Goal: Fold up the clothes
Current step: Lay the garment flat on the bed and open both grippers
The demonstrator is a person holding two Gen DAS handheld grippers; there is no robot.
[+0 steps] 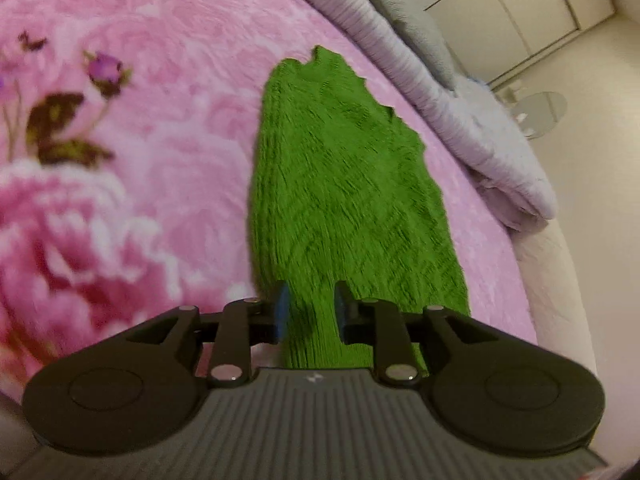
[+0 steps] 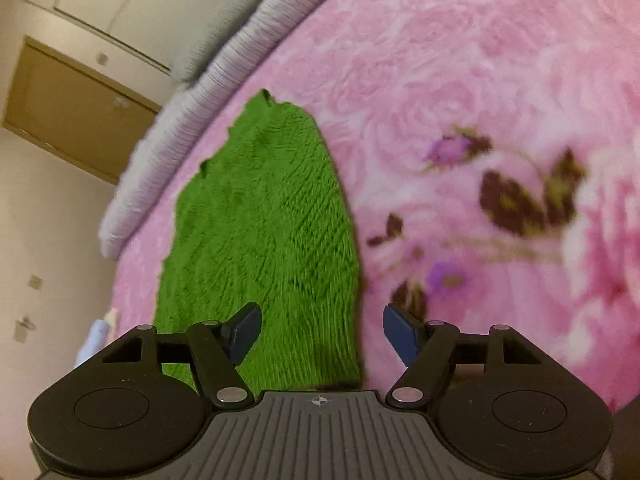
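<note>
Pink rose-patterned blanket [image 1: 160,140] covers the bed, a grey quilt [image 1: 460,112] bunched along its far edge. On it, near that edge, lies the knit [image 1: 344,184], a green, fuzzy piece stretched long and narrow, its far end ragged. The left gripper [image 1: 310,312] stands half-open astride the near end; whether its pads still pinch I cannot tell. The right gripper [image 2: 320,334] gapes wide, holding nothing. Risk: one-sided release could drag the knit crooked and spoil the fold.

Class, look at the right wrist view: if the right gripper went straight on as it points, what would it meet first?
Probably the green knitted garment lying on the pink floral blanket, though depth is unclear.
</note>
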